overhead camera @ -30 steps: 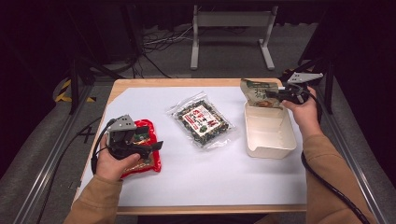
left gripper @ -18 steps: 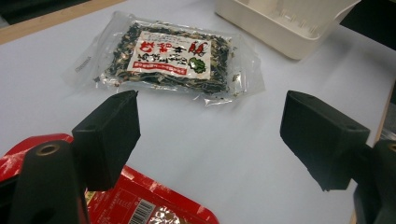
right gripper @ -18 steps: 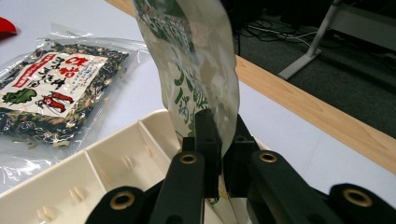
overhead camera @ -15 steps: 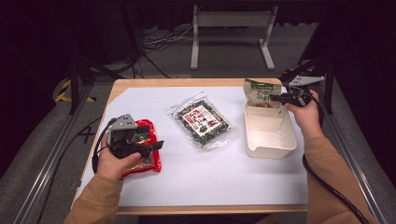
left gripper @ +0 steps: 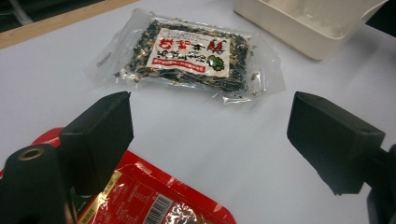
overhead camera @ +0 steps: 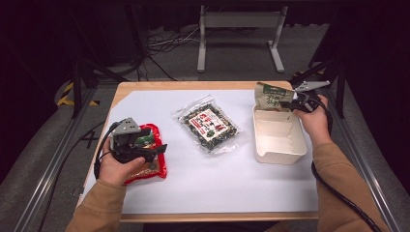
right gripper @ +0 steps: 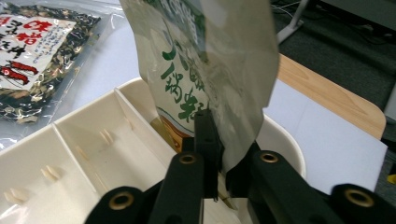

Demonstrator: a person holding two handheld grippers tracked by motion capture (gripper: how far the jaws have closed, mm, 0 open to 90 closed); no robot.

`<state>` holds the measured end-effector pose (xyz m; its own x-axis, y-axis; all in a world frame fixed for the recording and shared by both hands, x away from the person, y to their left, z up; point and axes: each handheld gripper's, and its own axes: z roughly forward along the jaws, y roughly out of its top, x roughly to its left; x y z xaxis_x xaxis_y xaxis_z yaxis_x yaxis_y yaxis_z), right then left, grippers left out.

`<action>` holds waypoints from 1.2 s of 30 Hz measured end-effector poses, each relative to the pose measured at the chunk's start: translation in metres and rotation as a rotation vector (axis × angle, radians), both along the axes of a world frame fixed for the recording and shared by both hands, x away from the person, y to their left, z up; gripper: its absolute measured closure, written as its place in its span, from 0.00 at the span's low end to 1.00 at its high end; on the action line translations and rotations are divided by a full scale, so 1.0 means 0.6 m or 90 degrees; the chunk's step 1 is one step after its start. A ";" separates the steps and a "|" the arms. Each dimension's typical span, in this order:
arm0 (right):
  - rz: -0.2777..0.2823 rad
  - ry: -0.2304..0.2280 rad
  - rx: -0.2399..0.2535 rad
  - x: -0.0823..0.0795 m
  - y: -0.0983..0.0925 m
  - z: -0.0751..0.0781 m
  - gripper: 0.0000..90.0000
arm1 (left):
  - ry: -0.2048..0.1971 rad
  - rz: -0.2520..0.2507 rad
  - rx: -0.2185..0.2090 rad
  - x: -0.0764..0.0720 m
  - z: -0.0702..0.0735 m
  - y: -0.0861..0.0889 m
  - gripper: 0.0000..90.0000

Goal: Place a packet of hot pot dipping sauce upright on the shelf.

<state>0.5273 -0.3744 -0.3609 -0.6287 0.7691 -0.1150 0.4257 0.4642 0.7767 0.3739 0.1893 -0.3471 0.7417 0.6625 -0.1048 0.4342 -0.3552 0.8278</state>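
High view: left gripper point(overhead camera: 155, 151) held low over the red snack packet point(overhead camera: 155, 170) at the near left of the white-covered worktop point(overhead camera: 232, 183), jaws spread wide and having just opened a little further, nothing clamped between them. Clear seaweed packet point(overhead camera: 209, 124) lying flat near the middle, well apart from both grippers. Cream divided tray point(overhead camera: 279, 145) at the right. Right gripper point(overhead camera: 290, 104) at the tray's far end, pinching a green snack pouch point(overhead camera: 271, 96) that stands upright over the far rim.

Left gripper view: two black jaws far apart with bare white worktop point(left gripper: 210, 135) between them. Red snack packet point(left gripper: 154, 200) below the left jaw, glossy, barcode showing, lying flat under the jaw and not squeezed. Seaweed packet point(left gripper: 191, 58) farther off, beyond the gap. Corner of the cream tray point(left gripper: 308, 23) at the upper right.

Right gripper view: jaws nearly together, having just eased apart slightly, pads pressed on the lower edge of the green pouch point(right gripper: 196, 70). Pouch hanging upright, its bottom inside the end compartment of the tray point(right gripper: 79, 140). Seaweed packet point(right gripper: 32, 60) at the upper left on the worktop.
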 end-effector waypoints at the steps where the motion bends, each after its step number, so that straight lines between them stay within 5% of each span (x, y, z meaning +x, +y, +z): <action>1: -0.003 -0.002 -0.002 0.000 0.000 0.001 0.89 | 0.001 0.001 0.000 0.000 -0.001 0.001 0.17; 8: -0.038 -0.027 0.021 -0.011 -0.009 0.011 0.72 | -0.001 0.005 -0.001 0.003 -0.004 0.007 0.17; 13: -0.056 -0.049 0.002 -0.030 -0.014 0.025 0.59 | -0.004 0.008 0.001 0.004 -0.008 0.011 0.17; 22: -0.073 -0.072 0.005 -0.074 -0.016 0.046 0.54 | -0.012 0.018 0.000 0.006 -0.007 0.022 0.17; 36: -0.002 -0.077 0.064 -0.148 0.026 0.065 0.51 | -0.015 0.033 0.008 0.007 -0.007 0.036 0.17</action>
<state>0.4388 -0.3586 -0.3216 -0.6128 0.7822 -0.1122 0.3280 0.3809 0.8645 0.3782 0.2107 -0.3514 0.7087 0.7012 -0.0784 0.4321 -0.3435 0.8338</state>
